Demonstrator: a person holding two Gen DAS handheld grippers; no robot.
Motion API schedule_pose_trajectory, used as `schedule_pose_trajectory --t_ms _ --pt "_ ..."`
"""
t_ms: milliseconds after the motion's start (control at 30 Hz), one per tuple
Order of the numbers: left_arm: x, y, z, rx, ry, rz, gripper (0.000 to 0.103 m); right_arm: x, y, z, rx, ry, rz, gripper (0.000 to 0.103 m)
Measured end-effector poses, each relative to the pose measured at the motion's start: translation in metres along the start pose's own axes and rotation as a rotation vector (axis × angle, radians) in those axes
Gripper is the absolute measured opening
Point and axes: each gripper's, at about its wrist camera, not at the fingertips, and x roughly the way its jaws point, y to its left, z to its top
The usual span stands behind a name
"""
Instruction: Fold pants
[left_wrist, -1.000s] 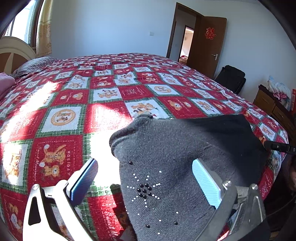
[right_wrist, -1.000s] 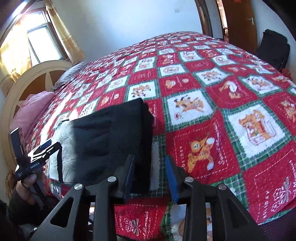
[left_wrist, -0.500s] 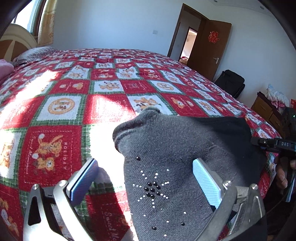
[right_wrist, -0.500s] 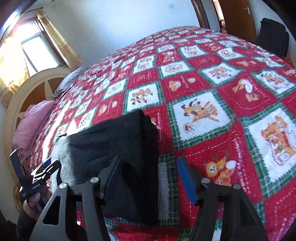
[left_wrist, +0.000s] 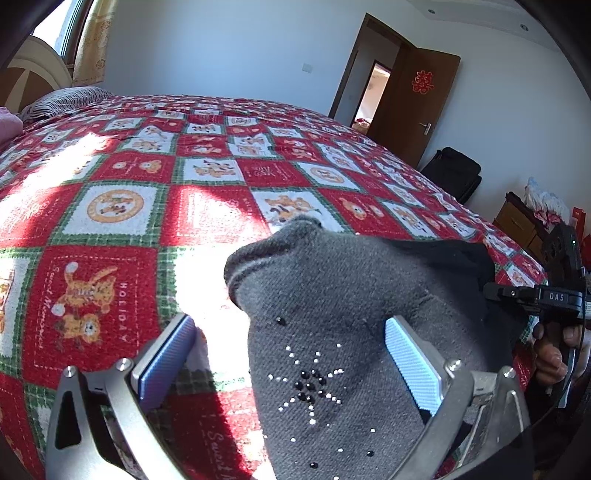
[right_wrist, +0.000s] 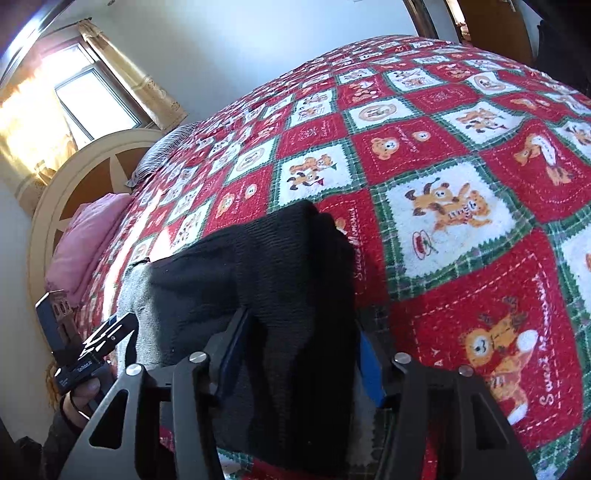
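Now the pants (left_wrist: 354, 332) lie folded at the near edge of the bed, filling the lower centre of both views: grey knit with a beaded star in the left wrist view, black ribbed cloth (right_wrist: 280, 295) in the right wrist view. Left gripper (left_wrist: 291, 365) stands wide open, its left pad over the quilt (left_wrist: 122, 206), its right pad over the grey cloth, neither pressing on it. Right gripper (right_wrist: 299, 358) has just been closing; the black fold sits between its blue pads, dark pad against the cloth on the left, but whether the right pad presses I cannot tell. Around it, red, white and green cartoon squares spread to the upper frame. A pink pillow (right_wrist: 85, 243) sits at mid left by the headboard (right_wrist: 74, 173). At the far right of the left view, a hand (left_wrist: 554, 350) holds the other tool. An open brown door (left_wrist: 417, 103) stands upper right.
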Motion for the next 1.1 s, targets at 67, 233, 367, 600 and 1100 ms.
schedule_pose_trajectory --t_ms 67,233,367,600,1100 --pt "-0.003 0.002 -0.001 -0.012 -0.01 -0.017 0.103 -0.001 -0.002 0.0 0.017 0.005 0.034 0.043" --pt "-0.009 -0.002 -0.003 -0.025 -0.022 -0.077 0.067 0.0 -0.006 -0.003 0.055 0.016 0.081 0.037" --pt "-0.006 -0.005 -0.005 -0.028 -0.013 -0.091 0.066 0.002 -0.008 -0.005 0.075 0.017 0.081 0.038" --pt "-0.018 -0.002 0.0 -0.018 -0.031 -0.123 0.015 -0.011 0.016 -0.006 -0.023 -0.025 0.028 0.028" --pt "-0.092 0.049 0.022 -0.052 -0.124 -0.087 0.011 0.005 0.108 0.04 -0.186 -0.021 0.138 0.025"
